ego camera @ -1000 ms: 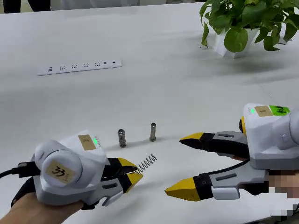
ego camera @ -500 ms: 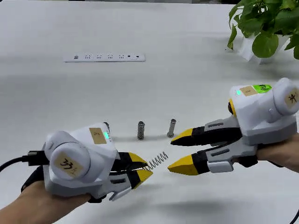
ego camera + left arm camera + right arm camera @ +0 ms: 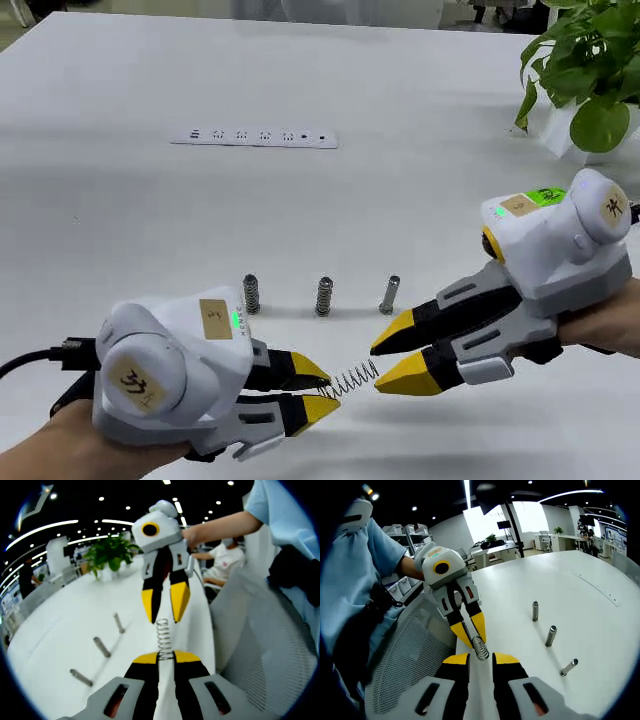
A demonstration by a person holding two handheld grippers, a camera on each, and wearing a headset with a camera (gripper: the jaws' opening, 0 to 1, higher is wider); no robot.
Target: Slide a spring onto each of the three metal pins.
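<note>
One end of the spring (image 3: 352, 378) is tucked away in my left gripper (image 3: 330, 390). The plant (image 3: 585, 60) is cut off at the edge. My black cable (image 3: 30, 362) runs off the side.

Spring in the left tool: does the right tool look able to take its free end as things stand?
Probably yes: the right tool is open, its tips at the free end of the spring, while the left tool grips the other end. Nothing lies between.
</note>
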